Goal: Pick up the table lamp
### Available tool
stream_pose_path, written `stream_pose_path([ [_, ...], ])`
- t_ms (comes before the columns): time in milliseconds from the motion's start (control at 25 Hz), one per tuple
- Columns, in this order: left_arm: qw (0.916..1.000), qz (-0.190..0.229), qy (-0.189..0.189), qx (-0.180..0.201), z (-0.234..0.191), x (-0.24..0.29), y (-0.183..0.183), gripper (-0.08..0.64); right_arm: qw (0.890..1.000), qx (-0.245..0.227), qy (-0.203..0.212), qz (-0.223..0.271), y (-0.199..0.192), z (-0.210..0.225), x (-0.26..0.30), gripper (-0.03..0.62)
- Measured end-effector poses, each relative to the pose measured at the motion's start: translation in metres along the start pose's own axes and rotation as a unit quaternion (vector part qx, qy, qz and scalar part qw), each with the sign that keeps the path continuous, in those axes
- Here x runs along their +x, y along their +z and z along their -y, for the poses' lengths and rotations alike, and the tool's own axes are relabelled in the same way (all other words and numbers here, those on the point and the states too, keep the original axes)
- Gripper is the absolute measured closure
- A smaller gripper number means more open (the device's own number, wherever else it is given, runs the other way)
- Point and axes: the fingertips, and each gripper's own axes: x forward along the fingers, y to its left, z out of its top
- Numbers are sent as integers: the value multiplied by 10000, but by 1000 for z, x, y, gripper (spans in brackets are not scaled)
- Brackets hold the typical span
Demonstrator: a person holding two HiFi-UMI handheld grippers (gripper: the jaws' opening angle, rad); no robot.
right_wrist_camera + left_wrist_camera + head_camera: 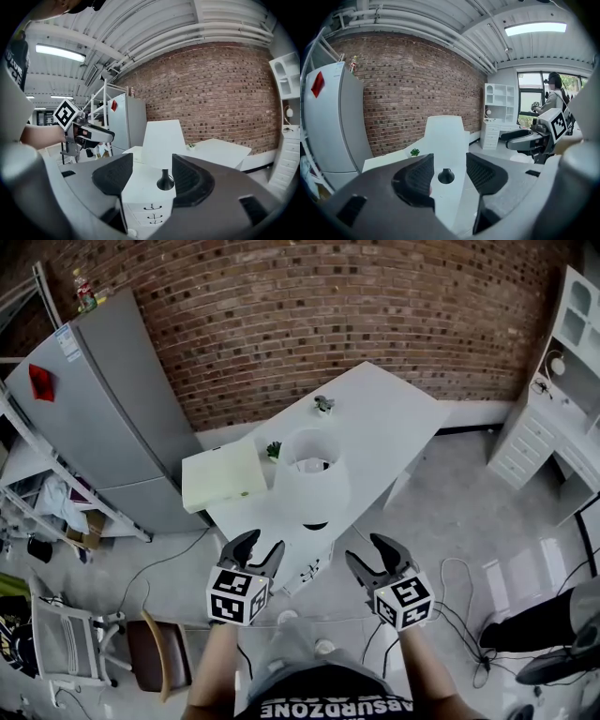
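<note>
Hovering both grippers just short of the table lamp, nothing grabbed yet

I'm holding my left gripper [265,542] and right gripper [366,549] side by side on the near side of the lamp [312,486], both with jaws spread wide and gripping nothing. The lamp is standing upright on the white table [403,418], close to the table's near edge, with its white shade over a small black base. Each gripper view is framing that base in the gap between the jaws, but it's sitting well ahead of them, not touching. A flat white box [222,476] is lying just left of the lamp, a tiny green plant [274,450] is sitting right behind it, and a grey fridge [112,399] is standing farther left.
</note>
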Motion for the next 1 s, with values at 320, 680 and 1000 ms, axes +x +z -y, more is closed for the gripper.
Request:
stream_pose_path([
  [320, 9995, -236, -189, -36, -23, 33, -4, 341, 9997, 102, -40, -214, -5, 20, 33, 348],
  [680, 9974, -557, -407, -189, -63, 70, -12, 334, 9976, 359, -156, -568, -14, 40, 73, 348],
  [1000, 9919, -858, -802, -488, -79, 101, -37, 334, 9913, 1033, -316, -756, -34, 50, 98, 348],
])
